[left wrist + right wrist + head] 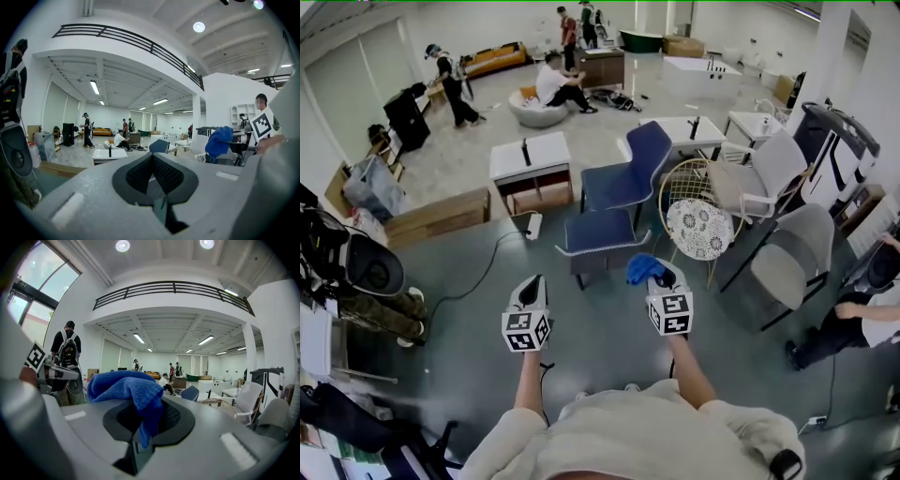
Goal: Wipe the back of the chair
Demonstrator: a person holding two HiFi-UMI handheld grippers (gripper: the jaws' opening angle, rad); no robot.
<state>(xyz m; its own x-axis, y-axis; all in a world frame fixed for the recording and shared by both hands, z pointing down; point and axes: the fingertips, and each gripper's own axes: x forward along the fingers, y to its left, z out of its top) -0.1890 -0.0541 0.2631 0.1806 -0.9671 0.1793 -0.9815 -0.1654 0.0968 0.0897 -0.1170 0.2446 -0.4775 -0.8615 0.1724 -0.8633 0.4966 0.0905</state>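
Two grippers are hovering side by side above the floor (478, 309). The left gripper (531, 286) is holding its jaws pressed together w/ nothing betw. them. The right gripper (664, 275) is pinching a blue cloth (642, 268), bunched over its jaws. The blue chair (600, 234) is standing just ahead, apart from both, w/ a 2nd blue chair (628, 173) behind it.

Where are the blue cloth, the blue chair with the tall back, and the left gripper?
blue cloth (642, 269), head view, on its bunched top.
blue chair (649, 148), head view, on its backrest.
left gripper (532, 281), head view, at its jaw tips.
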